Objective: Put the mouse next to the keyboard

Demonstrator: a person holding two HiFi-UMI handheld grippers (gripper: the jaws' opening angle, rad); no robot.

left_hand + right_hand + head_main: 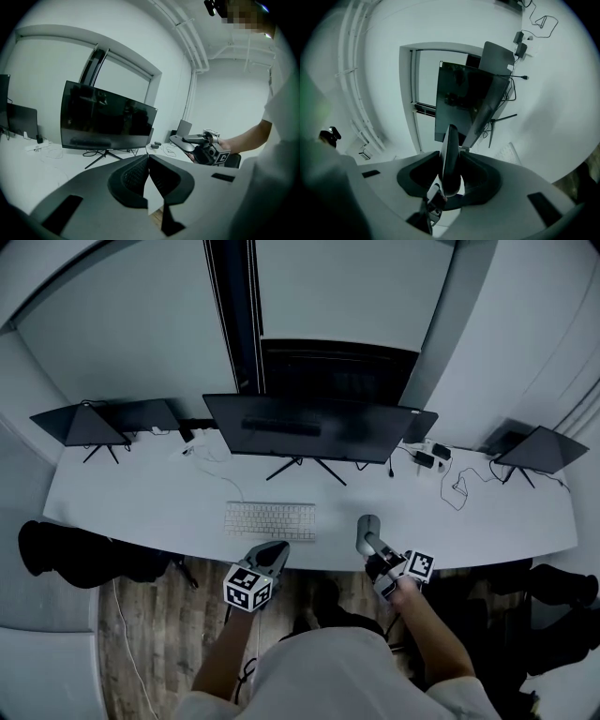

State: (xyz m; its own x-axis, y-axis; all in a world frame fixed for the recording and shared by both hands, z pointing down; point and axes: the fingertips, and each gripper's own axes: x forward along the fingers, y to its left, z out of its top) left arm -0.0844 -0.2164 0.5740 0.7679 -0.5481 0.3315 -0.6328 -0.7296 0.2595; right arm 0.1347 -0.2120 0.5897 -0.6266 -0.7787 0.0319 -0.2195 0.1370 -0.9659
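The mouse (367, 530) is a slim, smooth grey oval, rounded at the far end; seen edge-on in the right gripper view it is a thin dark blade (450, 147) standing upright; the keyboard (270, 520) is a flat white rectangle of small pale keys; the desk (141, 502) is a long matte white top; the monitor (309, 427) is a wide glossy black panel on thin splayed legs; loose dark cables (459, 488) curl at the back right; the floor (159, 615) is grey-brown wood plank.

The right gripper (375, 544) has its dark, ribbed-lined jaws clamped on the mouse's two flat faces (451, 165); the mouse sticks out forward of the tips, over the desk's front edge, right of the keyboard and well apart from it; in the left gripper view it appears clear of the desk top (183, 141); the bare right forearm reaches forward and leftward from a white sleeve, its marker cube facing up.

The left gripper (273, 548) hangs just in front of the keyboard's near edge, over the desk's edge, tips aimed toward the keys; its jaws (148, 161) are pressed together with nothing between them; the right gripper (202, 140) shows off to its right.
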